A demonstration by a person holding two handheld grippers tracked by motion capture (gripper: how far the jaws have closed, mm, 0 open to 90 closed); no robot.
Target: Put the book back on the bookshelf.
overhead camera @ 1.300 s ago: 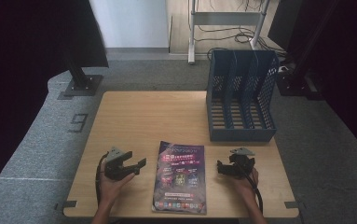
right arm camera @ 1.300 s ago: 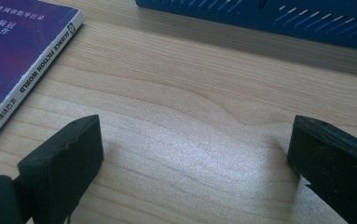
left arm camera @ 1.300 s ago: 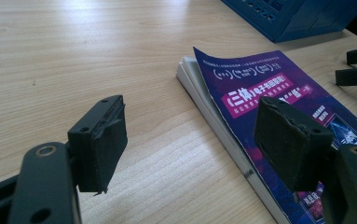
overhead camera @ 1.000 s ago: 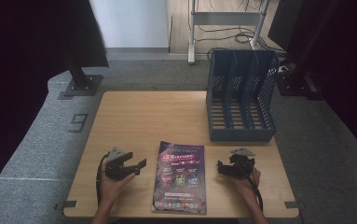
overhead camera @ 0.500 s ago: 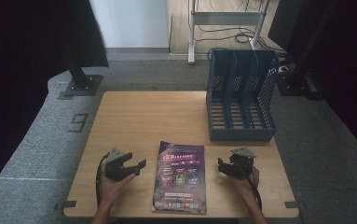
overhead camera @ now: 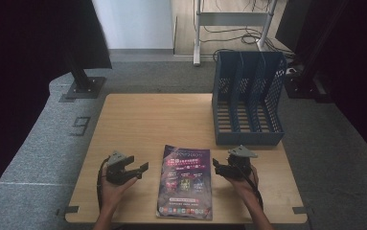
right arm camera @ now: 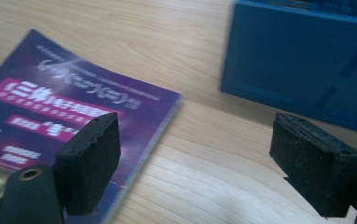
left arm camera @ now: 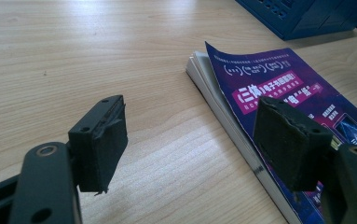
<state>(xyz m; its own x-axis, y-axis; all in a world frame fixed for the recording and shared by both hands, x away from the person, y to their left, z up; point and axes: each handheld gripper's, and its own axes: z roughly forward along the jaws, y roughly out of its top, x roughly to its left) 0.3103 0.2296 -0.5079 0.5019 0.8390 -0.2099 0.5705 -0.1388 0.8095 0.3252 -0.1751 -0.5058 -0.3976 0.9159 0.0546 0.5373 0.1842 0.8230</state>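
Purple-covered, the thick paperback magazine (overhead camera: 186, 182) lies flat at the near middle of the pale wooden table (overhead camera: 147, 120), between the two tools. Since the earlier frames the right gripper (overhead camera: 218, 167) has turned slightly toward the magazine; the left gripper (overhead camera: 141, 168) rests where it was. Both sets of jaws stand apart, holding nothing. A blue plastic slotted file rack (overhead camera: 247, 103) stands beyond. In the right gripper view the rack is blurred, and the cover's small print is unreadable.

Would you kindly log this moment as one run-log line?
left gripper: open, beside magazine | right gripper: open, at magazine's right edge | magazine: flat on table, untouched | file rack: empty
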